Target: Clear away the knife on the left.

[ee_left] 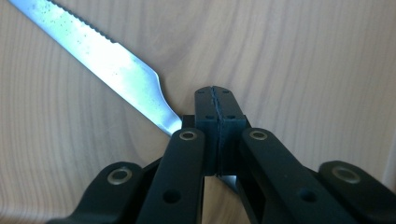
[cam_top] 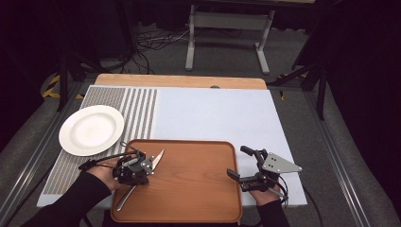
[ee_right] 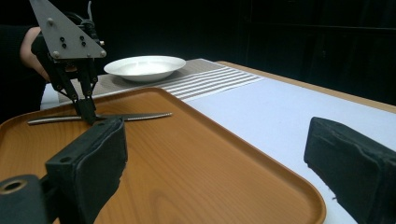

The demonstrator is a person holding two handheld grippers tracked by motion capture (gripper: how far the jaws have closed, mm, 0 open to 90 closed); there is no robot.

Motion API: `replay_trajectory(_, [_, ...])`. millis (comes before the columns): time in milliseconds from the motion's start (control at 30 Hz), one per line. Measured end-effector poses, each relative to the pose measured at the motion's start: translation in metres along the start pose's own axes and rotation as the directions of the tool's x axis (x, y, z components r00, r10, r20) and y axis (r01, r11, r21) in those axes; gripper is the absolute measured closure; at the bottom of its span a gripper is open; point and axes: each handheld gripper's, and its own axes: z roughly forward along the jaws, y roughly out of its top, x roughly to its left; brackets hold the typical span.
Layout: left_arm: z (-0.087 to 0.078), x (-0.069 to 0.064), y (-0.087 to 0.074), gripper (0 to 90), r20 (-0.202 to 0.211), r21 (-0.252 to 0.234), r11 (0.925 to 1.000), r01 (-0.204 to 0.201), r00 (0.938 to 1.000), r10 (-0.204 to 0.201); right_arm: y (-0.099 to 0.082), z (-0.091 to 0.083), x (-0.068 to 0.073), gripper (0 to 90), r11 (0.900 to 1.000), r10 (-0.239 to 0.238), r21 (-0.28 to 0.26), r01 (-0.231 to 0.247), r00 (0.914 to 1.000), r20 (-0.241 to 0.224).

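Knife (cam_top: 142, 176) lies flat on the wooden tray (cam_top: 194, 189), near the tray's left side in the high view, with its blade pointing up and to the right towards the tray's far edge and its handle running back towards the near left corner. The left gripper (cam_top: 137, 172) stands over the knife at about the point where blade meets handle, pointing down at it. In the left gripper view its two black jaws are pressed together, pads meeting along a thin seam, and the serrated blade (ee_left: 107, 65) runs out from under them to the upper left across the pale wood grain; the jaws pinch the knife at its neck. The right gripper view shows the same from the side: the left gripper's fingertips (ee_right: 88, 112) come down onto the knife (ee_right: 100, 117), which rests level on the tray (ee_right: 196, 154).

The right gripper (cam_top: 241, 165) sits just off the tray's right edge, over the pale blue mat (cam_top: 213, 113), and its jaws are spread wide with nothing between them. A white plate (cam_top: 91, 130) rests on the striped part of the mat, beyond the tray's left corner and well apart from the knife
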Motion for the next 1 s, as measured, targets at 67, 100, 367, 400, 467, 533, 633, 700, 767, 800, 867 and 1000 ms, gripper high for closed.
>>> replay_trajectory(67, [0.0, 0.0, -0.001, 90.0, -0.005, 0.001, 1.0, 0.009, 0.9999, -0.009, 0.0, 0.0, 0.0, 6.6, 1.0, 0.0, 0.0, 0.0, 1.0, 0.0])
replay_trajectory(100, [-0.001, 0.001, -0.002, 90.0, -0.002, 0.003, 0.9999, 0.015, 0.9999, -0.015, 0.0, 0.0, 0.0, 6.6, 1.0, 0.0, 0.0, 0.0, 1.0, 0.0])
replay_trajectory(367, [-0.003, 0.005, -0.012, 90.0, 0.005, 0.003, 0.9986, 0.054, 0.9986, -0.054, 0.0, 0.0, 0.0, 6.6, 1.0, 0.001, 0.0, -0.001, 1.0, -0.002])
replay_trajectory(400, [-0.003, 0.005, -0.013, 90.0, 0.007, 0.002, 0.9978, 0.066, 0.9978, -0.066, 0.0, 0.0, 0.0, 6.6, 1.0, 0.001, 0.0, -0.001, 1.0, -0.002])
replay_trajectory(467, [-0.003, 0.007, -0.016, 90.0, 0.012, -0.002, 0.9971, 0.076, 0.997, -0.076, 0.0, 0.0, 0.0, 6.6, 1.0, 0.001, 0.001, -0.001, 1.0, -0.001])
replay_trajectory(533, [-0.004, 0.007, -0.019, 90.0, 0.01, -0.005, 0.9963, 0.086, 0.9962, -0.086, 0.0, 0.0, 0.0, 6.6, 1.0, 0.0, 0.001, 0.0, 1.0, -0.001])
replay_trajectory(633, [-0.004, 0.008, -0.024, 90.0, 0.011, -0.015, 0.9942, 0.106, 0.9943, -0.106, 0.0, 0.001, 0.0, 6.6, 1.0, 0.0, 0.002, 0.0, 1.0, -0.002])
replay_trajectory(700, [-0.004, 0.008, -0.027, 90.0, 0.01, -0.024, 0.9928, 0.117, 0.9931, -0.117, 0.0, 0.001, 0.0, 6.6, 1.0, 0.0, 0.003, 0.0, 1.0, -0.002])
replay_trajectory(767, [-0.005, 0.009, -0.03, 90.0, 0.011, -0.028, 0.9914, 0.128, 0.9918, -0.127, 0.0, 0.001, 0.0, 6.6, 1.0, -0.001, 0.003, 0.001, 1.0, -0.002])
replay_trajectory(800, [-0.005, 0.009, -0.031, 90.0, 0.013, -0.029, 0.9914, 0.128, 0.9917, -0.128, 0.0, 0.001, 0.0, 6.6, 1.0, -0.001, 0.003, 0.001, 1.0, -0.001])
replay_trajectory(867, [-0.005, 0.009, -0.033, 90.0, 0.014, -0.033, 0.9903, 0.135, 0.9908, -0.134, 0.0, 0.001, 0.0, 6.6, 1.0, -0.001, 0.003, 0.001, 1.0, -0.002])
replay_trajectory(1000, [-0.006, 0.009, -0.037, 90.0, 0.015, -0.039, 0.9877, 0.151, 0.9884, -0.151, 0.0, 0.001, 0.0, 6.6, 1.0, -0.001, 0.005, 0.001, 1.0, -0.002])
